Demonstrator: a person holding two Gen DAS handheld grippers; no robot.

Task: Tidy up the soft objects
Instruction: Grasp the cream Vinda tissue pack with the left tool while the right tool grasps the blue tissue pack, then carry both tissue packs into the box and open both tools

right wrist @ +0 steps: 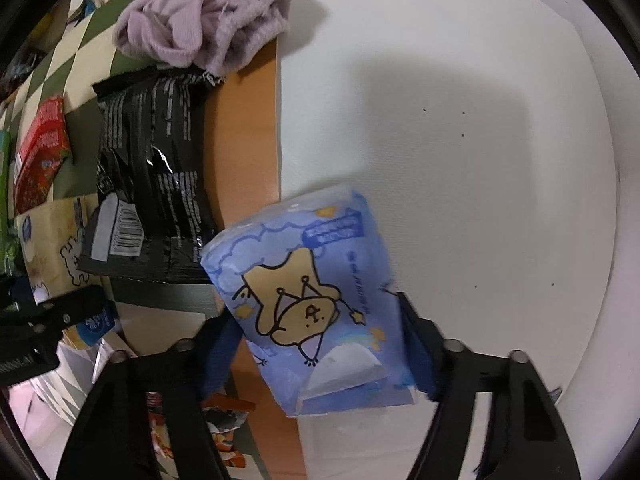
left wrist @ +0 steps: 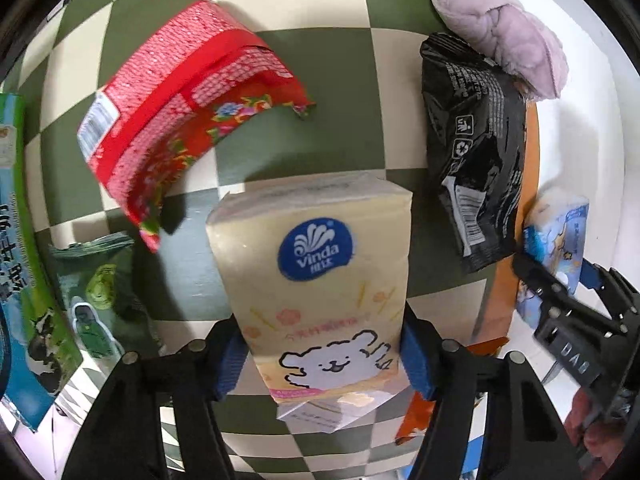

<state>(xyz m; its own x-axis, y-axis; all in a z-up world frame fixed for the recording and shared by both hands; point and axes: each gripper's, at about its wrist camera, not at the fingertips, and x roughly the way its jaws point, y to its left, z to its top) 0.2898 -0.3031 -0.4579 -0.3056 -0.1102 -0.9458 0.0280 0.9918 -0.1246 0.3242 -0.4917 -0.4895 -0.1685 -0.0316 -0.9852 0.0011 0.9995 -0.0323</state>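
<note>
Tissue packs fill both of my views. My left gripper has its blue pads pinching a yellow tissue pack, one pad on each long side; the pack runs forward past the fingertips, with its blue round logo beyond them and the white bear print between them. It looks lifted above the green and cream checkered cloth. Ahead of the left finger lies a red floral packet, bent and tilted. Ahead of the right finger lies a black foil bag, and a lilac knitted cloth rests against that bag's far end. Outside the left finger I see a green snack bag.

My right gripper pinches a blue tissue pack between its pads, the pack tilted, with a crowned cartoon figure printed on it. Beyond the fingertips and outside the right finger spreads a white surface. An orange strip runs forward from the left finger, with the black foil bag and lilac cloth outside it.
</note>
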